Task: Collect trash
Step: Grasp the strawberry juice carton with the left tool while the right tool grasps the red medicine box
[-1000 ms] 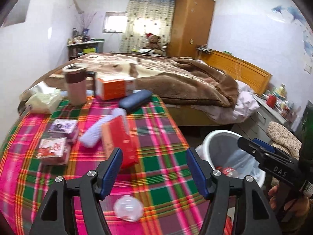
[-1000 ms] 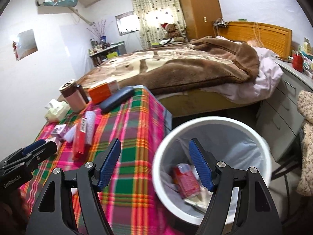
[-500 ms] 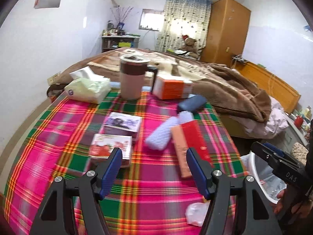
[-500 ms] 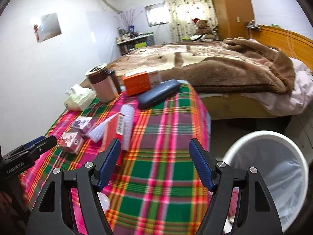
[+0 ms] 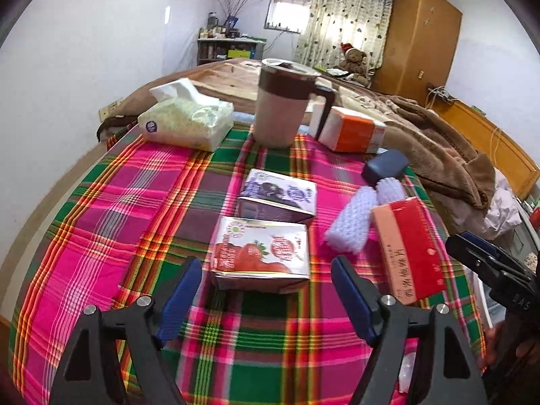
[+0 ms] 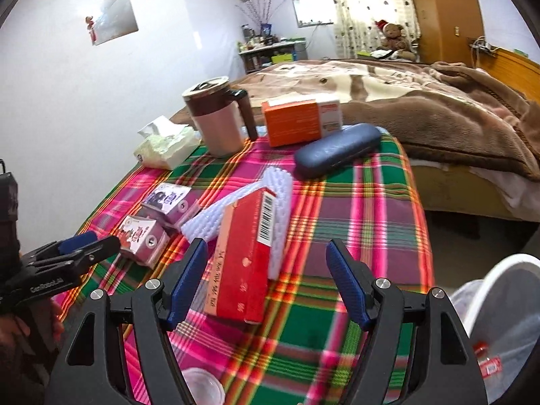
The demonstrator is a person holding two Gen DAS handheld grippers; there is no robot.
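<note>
A strawberry drink carton [image 5: 260, 253] lies on the plaid tablecloth [image 5: 101, 202], just ahead of my open, empty left gripper [image 5: 266, 290]. A purple carton [image 5: 278, 197] lies behind it. Both cartons show in the right wrist view, strawberry [image 6: 141, 236] and purple [image 6: 168, 202]. My right gripper [image 6: 266, 276] is open and empty over a red box [image 6: 246, 263]. A white bin [image 6: 506, 320] with red trash inside stands off the table's right edge. A clear plastic lid [image 6: 202, 386] lies at the near edge.
A mug [image 5: 283, 101], tissue pack [image 5: 185, 121], orange box [image 5: 351, 130], blue case [image 5: 384, 167] and white knit rolls [image 5: 354, 219] sit on the table. The red box [image 5: 408, 246] lies right. A bed with a brown blanket [image 6: 438, 108] is behind.
Both grippers swung left from the bin toward the table. The left gripper moved up to the strawberry carton. The bin slid to the right edge of the right wrist view.
</note>
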